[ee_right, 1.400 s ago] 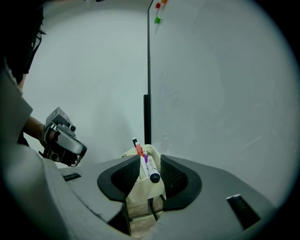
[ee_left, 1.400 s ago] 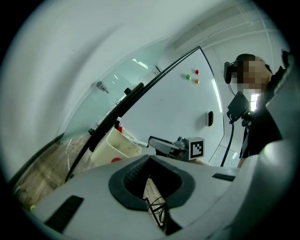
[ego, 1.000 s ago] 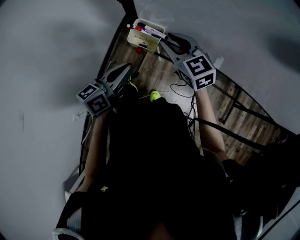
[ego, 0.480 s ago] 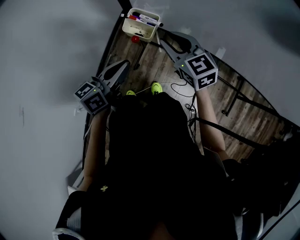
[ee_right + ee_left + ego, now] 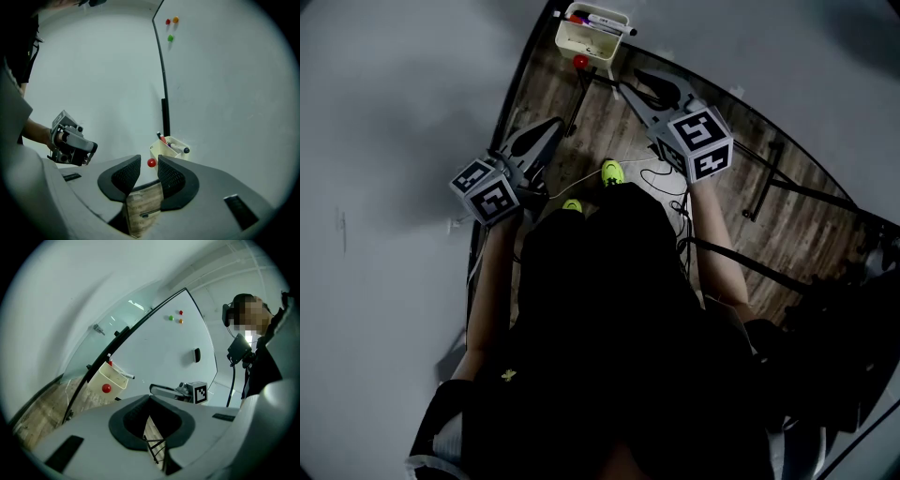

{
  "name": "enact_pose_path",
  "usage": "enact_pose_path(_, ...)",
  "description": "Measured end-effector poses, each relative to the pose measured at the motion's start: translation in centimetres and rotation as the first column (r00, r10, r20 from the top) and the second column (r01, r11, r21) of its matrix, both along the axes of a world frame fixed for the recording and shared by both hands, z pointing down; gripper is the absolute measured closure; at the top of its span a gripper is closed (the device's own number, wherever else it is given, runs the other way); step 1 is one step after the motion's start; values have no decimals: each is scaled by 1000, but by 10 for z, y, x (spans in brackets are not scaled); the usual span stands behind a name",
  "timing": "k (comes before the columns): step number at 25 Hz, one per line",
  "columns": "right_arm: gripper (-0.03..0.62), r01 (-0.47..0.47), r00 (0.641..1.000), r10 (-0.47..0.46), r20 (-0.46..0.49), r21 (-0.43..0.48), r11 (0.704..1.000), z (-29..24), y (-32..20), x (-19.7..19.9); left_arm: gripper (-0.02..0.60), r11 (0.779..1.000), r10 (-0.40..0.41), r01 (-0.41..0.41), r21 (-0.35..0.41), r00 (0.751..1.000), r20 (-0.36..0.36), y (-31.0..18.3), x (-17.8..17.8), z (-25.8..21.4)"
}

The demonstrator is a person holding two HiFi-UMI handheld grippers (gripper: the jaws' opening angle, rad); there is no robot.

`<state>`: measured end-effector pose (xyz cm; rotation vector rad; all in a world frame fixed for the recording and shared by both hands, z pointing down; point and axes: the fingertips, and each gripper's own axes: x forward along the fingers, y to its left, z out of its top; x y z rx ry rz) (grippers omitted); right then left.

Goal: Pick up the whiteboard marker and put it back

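A cream marker holder [image 5: 584, 37] hangs on the whiteboard's lower edge, with a red round magnet [image 5: 579, 61] on its front. A white whiteboard marker with a dark cap [image 5: 606, 20] lies across the top of the holder beside other coloured pens; it also shows in the right gripper view [image 5: 179, 148] and the left gripper view [image 5: 123, 375]. My right gripper [image 5: 639, 81] points at the holder from a short way off, open, with nothing between its pads [image 5: 127, 174]. My left gripper [image 5: 549, 128] is further left and lower, its tips together, holding nothing.
The whiteboard [image 5: 159, 348] carries three small magnets [image 5: 180, 318] and a black eraser [image 5: 197, 355]. Its stand's black bars [image 5: 769, 187] and a thin cable [image 5: 661, 178] cross the wooden floor [image 5: 609, 122]. The person's green shoes [image 5: 610, 172] show below. A second person stands beside the board [image 5: 262, 357].
In the head view the holder has slid toward the top edge while both grippers kept their places, so the gap between them and the holder has grown. The green shoes have come further into view.
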<state>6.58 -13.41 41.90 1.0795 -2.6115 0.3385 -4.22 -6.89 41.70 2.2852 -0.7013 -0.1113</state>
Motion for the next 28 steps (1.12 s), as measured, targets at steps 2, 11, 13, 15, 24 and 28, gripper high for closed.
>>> enact_pose_path(2,488,-5,1000,5,-6,2,1000,-4,11,-10,578,1000,8,-8,14,1000,-9,7,-9,-4)
enact_pose_path(11,496,-58,998,59,-22,54,997,-27,54,-45,578,996,62,-59,69,997,-37,41,-43,-22)
enact_pose_path(13,506,-70,997,72,-26,61,996,-30,65,-50,578,994,78,-75,77,996,-47,49,-47,-25)
enact_pose_path(15,513,-79,996,81,-29,66,995,-32,78,-56,578,992,101,-96,81,993,-58,60,-49,-25)
enact_pose_path(24,586,-151,987,154,-35,82,985,-37,145,-93,578,969,230,-221,107,970,-78,112,-73,-29)
enact_pose_path(28,586,-176,984,178,-29,60,983,-31,181,-110,578,959,269,-260,112,959,-83,137,-84,-28)
